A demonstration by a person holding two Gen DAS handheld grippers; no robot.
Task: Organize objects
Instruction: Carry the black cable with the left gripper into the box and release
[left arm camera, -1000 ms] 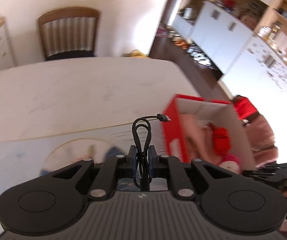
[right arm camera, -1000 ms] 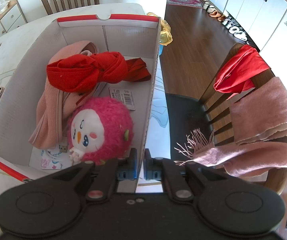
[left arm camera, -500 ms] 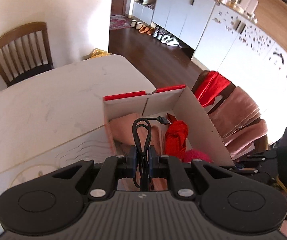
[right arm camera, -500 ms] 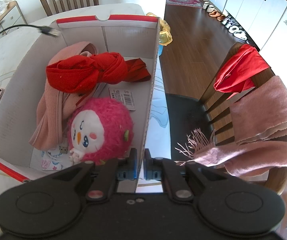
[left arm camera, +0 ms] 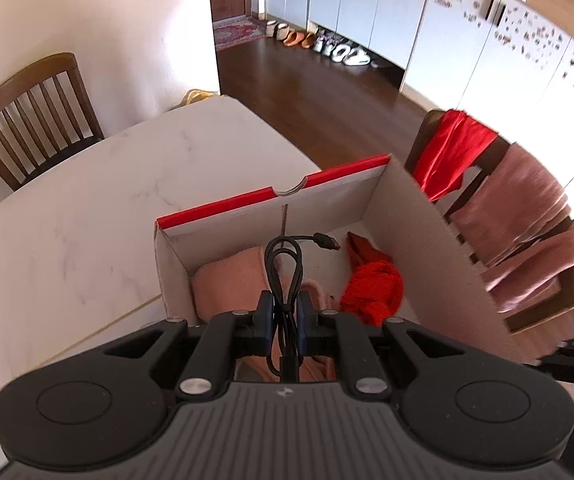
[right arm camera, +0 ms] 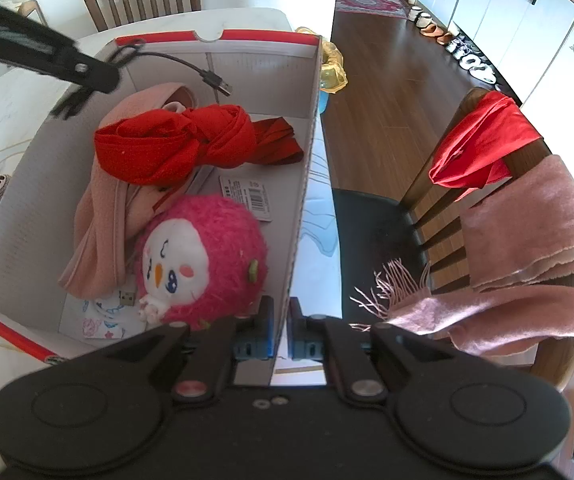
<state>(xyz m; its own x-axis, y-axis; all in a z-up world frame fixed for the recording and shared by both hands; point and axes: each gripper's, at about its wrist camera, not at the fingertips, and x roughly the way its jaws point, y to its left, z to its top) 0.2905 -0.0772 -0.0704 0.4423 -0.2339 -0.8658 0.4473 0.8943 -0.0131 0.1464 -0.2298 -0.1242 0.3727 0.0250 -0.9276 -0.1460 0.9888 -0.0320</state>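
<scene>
While fingers [left arm camera: 285, 312] pinch the cable [left arm camera: 285, 264], the box [left arm camera: 427, 248] apparently waits below.

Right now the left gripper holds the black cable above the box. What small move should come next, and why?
Probably lower it a little and open the jaws. The left gripper is shut on the black cable, whose plug already hangs inside the box, over the pink scarf. The right gripper pinches the box wall.

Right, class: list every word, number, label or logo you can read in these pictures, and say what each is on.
None can be read.
White tag in the box: barcode and print, too small.
Left tongs body: small pale logo mark, no letters.
Cupboard door stickers: too blurred.
</scene>
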